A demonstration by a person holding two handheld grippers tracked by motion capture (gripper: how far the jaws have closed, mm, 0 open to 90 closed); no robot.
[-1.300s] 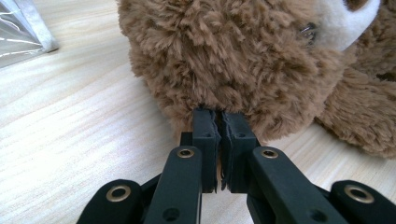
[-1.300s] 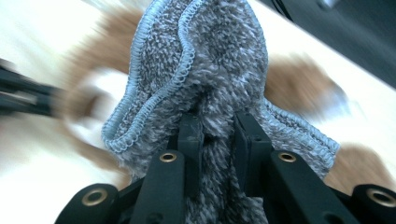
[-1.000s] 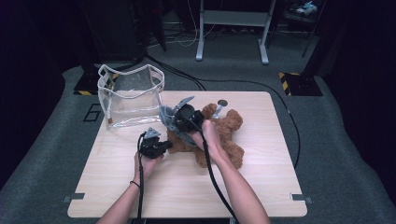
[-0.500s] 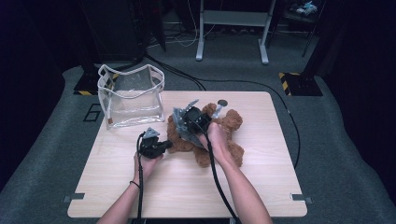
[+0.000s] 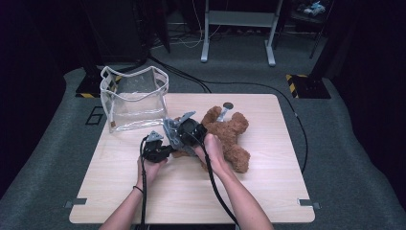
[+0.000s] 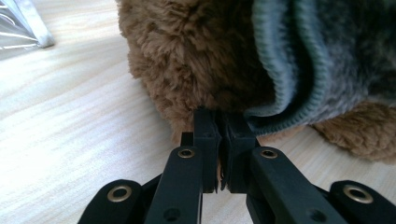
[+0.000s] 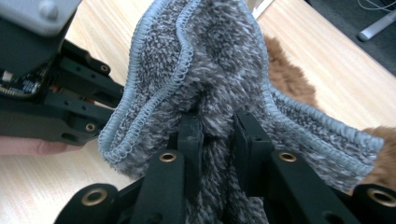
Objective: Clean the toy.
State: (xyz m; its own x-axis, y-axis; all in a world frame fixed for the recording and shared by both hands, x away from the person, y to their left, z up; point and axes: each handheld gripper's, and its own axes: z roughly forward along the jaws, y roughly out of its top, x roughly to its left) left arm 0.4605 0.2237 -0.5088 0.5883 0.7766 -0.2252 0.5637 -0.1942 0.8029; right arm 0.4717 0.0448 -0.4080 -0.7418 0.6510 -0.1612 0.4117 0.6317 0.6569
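Observation:
A brown teddy bear point(image 5: 232, 132) lies on the wooden table point(image 5: 268, 191). My left gripper point(image 5: 171, 152) is shut, its tips pinching the fur of one bear limb point(image 6: 187, 56) low on the table. In the left gripper view, my left gripper point(image 6: 218, 123) has the fur right at its tips and a grey knit cloth point(image 6: 317, 56) hanging just to the right. My right gripper point(image 5: 179, 135) is shut on that grey fleece cloth point(image 5: 171, 129), bunched between its jaws point(image 7: 217, 126). The cloth point(image 7: 219, 56) has a blue-grey stitched edge and drapes over the bear's limb.
A clear plastic bag point(image 5: 134, 96) with white trim stands open at the table's back left. A small dark round object point(image 5: 228, 105) lies behind the bear. Cables trail from both grippers toward the front edge. A metal stand point(image 5: 237, 28) stands on the floor beyond.
My right gripper has come down a little with the grey cloth, closer to the bear's limb and the left gripper. The left gripper has stayed put.

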